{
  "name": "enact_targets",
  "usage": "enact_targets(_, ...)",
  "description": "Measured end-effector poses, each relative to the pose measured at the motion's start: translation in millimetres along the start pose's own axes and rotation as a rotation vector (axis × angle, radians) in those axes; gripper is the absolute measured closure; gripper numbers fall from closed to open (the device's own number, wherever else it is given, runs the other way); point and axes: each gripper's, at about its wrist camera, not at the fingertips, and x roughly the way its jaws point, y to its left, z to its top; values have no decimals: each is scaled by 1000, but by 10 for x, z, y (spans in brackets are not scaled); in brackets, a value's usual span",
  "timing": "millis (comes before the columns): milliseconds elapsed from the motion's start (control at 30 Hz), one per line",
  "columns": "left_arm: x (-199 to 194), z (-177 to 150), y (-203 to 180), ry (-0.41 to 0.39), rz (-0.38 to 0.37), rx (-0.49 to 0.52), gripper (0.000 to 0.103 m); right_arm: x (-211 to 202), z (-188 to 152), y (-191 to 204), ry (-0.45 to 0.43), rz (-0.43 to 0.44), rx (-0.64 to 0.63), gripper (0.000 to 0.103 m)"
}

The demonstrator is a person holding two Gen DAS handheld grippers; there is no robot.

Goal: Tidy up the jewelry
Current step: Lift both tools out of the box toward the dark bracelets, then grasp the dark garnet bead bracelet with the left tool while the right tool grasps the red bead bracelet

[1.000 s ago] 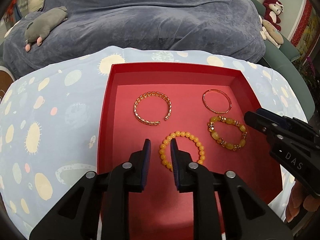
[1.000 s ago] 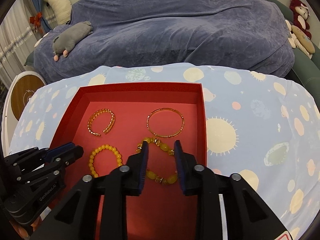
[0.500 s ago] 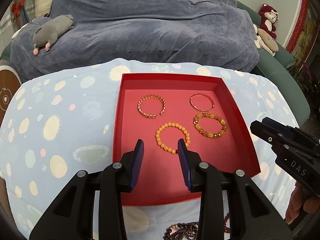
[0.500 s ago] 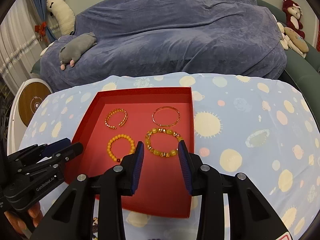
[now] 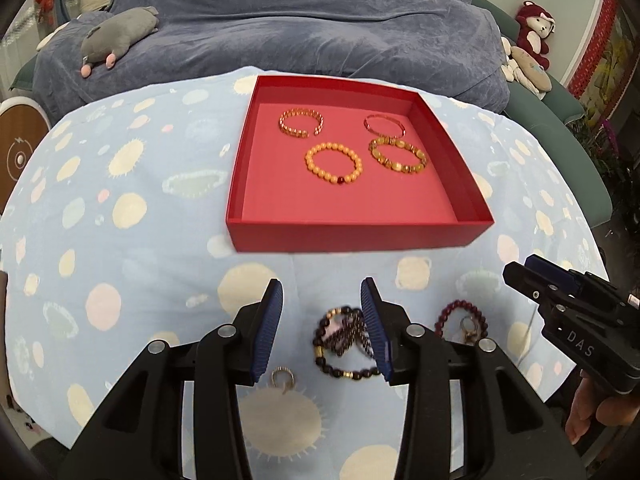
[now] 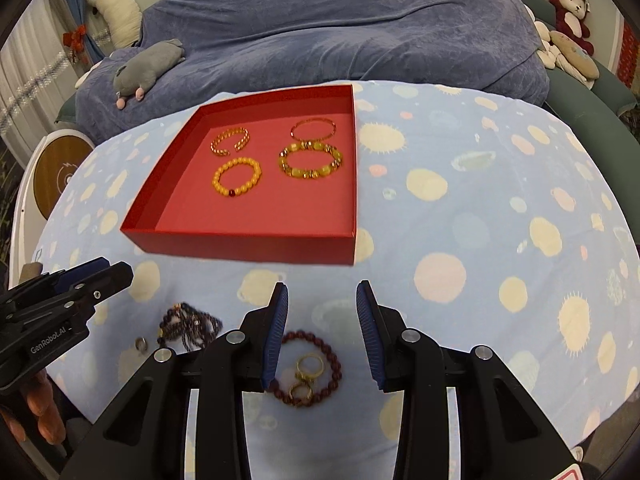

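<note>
A red box [image 5: 360, 236] on the spotted cloth holds a gold cuff [image 5: 294, 131], a thin bangle [image 5: 384, 135], an orange bead bracelet [image 5: 309, 162] and a chunky yellow one [image 5: 402, 143]. In front of the box lie a dark bead strand [image 5: 340, 328], a dark red bracelet [image 6: 332, 356] around gold rings [image 6: 308, 364], and a small ring [image 5: 283, 378]. My left gripper [image 5: 321, 286] hovers over the dark strand, its jaws opening with nothing between them. Above the red bracelet my right gripper [image 6: 322, 286] stands open and holds nothing.
The light blue cloth [image 6: 480, 220] covers a rounded table that drops away on all sides. Behind it is a grey-blue covered sofa [image 5: 320, 20] with a grey plush [image 5: 116, 38] and red plush toys [image 5: 534, 30]. A round wooden disc [image 6: 60, 172] stands at the left.
Both grippers have pulled back from over the box to the near part of the cloth. Their jaws have widened. The loose jewelry in front of the box has come into view.
</note>
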Motion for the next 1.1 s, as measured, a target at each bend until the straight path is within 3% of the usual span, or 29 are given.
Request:
enact_targets(267, -4, -453, -18, 47, 2, -19, 64, -18, -471, -53, 47, -16, 28, 68)
enact_targets(433, 2, -604, 36, 60, 11, -46, 64, 22, -543, -83, 53, -22, 44, 68)
enact_targets(667, 18, -625, 106, 59, 12, -69, 64, 171, -393, -92, 51, -38, 40, 71)
enact_targets(1000, 132, -569, 89, 61, 3, -75, 64, 385, -431, -19, 103, -37, 5, 90)
enact_targets(1100, 177, -543, 71, 63, -4, -69, 65, 382, -459, -13, 92, -37, -5, 91)
